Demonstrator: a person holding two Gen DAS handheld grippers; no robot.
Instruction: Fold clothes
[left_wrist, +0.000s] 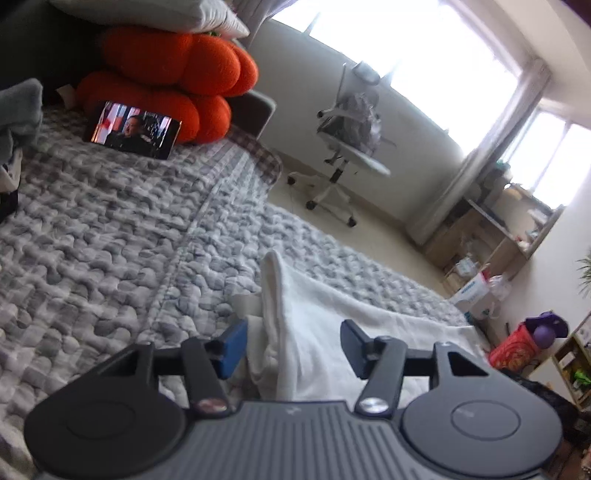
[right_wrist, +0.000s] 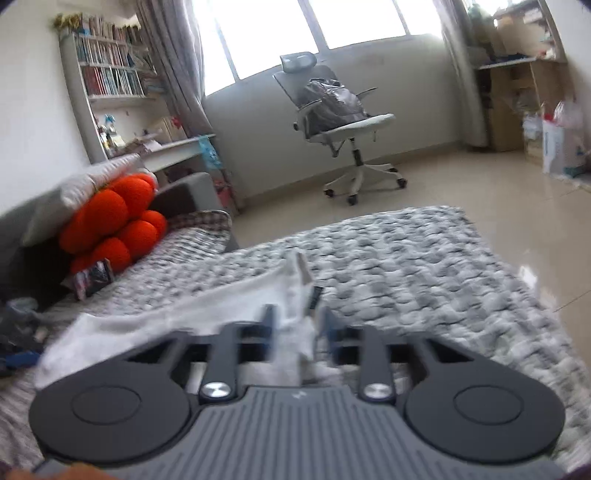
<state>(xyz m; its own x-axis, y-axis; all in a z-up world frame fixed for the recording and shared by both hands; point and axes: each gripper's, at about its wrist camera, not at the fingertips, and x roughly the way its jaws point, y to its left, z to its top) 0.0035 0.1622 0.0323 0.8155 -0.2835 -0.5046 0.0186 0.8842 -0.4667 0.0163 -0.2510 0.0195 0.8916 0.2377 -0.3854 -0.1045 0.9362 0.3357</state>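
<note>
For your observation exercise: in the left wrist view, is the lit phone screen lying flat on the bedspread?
No. The phone stands tilted, propped against the orange cushion on the grey bedspread.

— Where does the white garment (right_wrist: 177, 306) lie, reckoned from the orange cushion (right_wrist: 114, 225)?
— On the grey blanket (right_wrist: 424, 266), below and right of it. The right gripper (right_wrist: 297, 328) stands parted around a bunched fold, pads apparently not pressing.

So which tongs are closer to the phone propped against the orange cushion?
Left. The left tongs face the phone across the grey quilt; from the right tongs it sits smaller, far left.
</note>
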